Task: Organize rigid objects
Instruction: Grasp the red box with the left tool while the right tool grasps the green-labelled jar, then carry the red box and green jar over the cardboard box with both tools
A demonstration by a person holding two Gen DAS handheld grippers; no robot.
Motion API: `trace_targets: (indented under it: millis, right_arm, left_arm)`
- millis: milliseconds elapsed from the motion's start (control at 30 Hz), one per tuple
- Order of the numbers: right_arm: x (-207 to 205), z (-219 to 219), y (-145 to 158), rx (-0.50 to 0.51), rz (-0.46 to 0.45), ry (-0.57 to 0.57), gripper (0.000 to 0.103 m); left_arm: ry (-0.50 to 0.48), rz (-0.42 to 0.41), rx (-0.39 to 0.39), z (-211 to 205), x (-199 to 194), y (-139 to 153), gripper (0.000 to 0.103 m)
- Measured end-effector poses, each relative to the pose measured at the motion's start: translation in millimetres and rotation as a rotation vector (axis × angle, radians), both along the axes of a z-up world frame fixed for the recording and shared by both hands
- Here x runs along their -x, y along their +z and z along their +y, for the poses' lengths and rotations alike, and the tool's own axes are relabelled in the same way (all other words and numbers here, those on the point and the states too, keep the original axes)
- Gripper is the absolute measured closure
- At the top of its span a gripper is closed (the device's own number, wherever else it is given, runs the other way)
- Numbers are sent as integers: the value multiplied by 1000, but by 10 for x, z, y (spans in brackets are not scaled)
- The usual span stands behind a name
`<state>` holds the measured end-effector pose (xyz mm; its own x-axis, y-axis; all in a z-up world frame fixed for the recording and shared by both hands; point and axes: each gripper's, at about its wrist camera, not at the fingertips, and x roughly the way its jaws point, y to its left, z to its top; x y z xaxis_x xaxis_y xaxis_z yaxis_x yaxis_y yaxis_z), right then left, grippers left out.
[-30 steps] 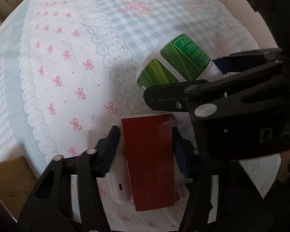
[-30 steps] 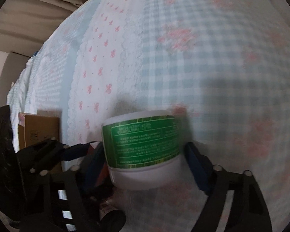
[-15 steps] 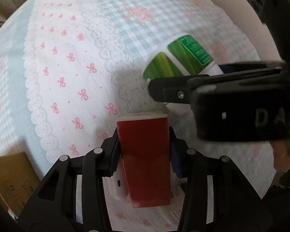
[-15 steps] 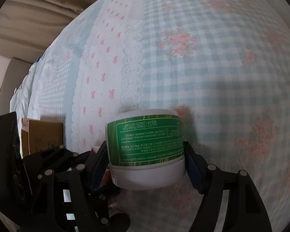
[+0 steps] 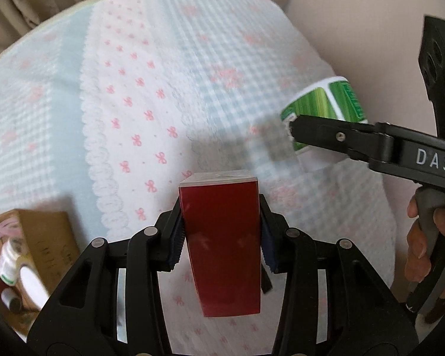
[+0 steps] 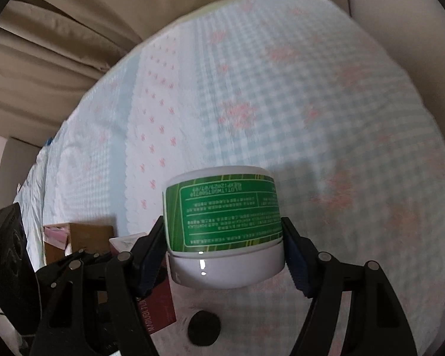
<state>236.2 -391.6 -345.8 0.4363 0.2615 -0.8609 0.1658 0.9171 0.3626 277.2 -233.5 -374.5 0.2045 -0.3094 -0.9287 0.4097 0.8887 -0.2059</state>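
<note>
My left gripper (image 5: 221, 234) is shut on a dark red box (image 5: 222, 243) and holds it above the patterned bedspread (image 5: 139, 95). My right gripper (image 6: 224, 246) is shut on a white jar with a green label (image 6: 222, 225), lid toward the camera, held above the bedspread (image 6: 281, 103). In the left wrist view the jar (image 5: 326, 109) shows at the right between the right gripper's black fingers (image 5: 341, 136). In the right wrist view the red box (image 6: 160, 314) shows low at the left behind the left gripper.
A cardboard box (image 5: 44, 237) with a tape roll (image 5: 23, 279) and small items sits at the lower left; it also shows in the right wrist view (image 6: 83, 234). A small black round object (image 6: 204, 327) lies below the jar. Beige curtains (image 6: 59, 29) hang behind the bed.
Both grippers have lifted with their objects, and more of the bed and curtains shows. The right gripper with the jar has moved right and away from the left gripper.
</note>
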Motion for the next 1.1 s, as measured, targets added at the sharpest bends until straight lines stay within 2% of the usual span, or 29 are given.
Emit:
trace_targets:
  millis: [300,400,567,833,1100]
  right_arm:
    - [471,224,819,37,-93,-43,35]
    - [633,342,1074,49,-101,-62,35]
    - [822,623,1478,69,-130,-42,35]
    - [969,1385,1822,90,-164,61,35]
    - [1046,2389,1876,82,-181,88,35]
  left_arm:
    - [84,-76,73,383,173,881,64]
    - [137,-104,83,674,319,1224,64]
    - [225,-141,87,1217,484,1577,64]
    - [345,-191,61,2329,721,1896,64]
    - [316,-193,71,3322,690,1931,64]
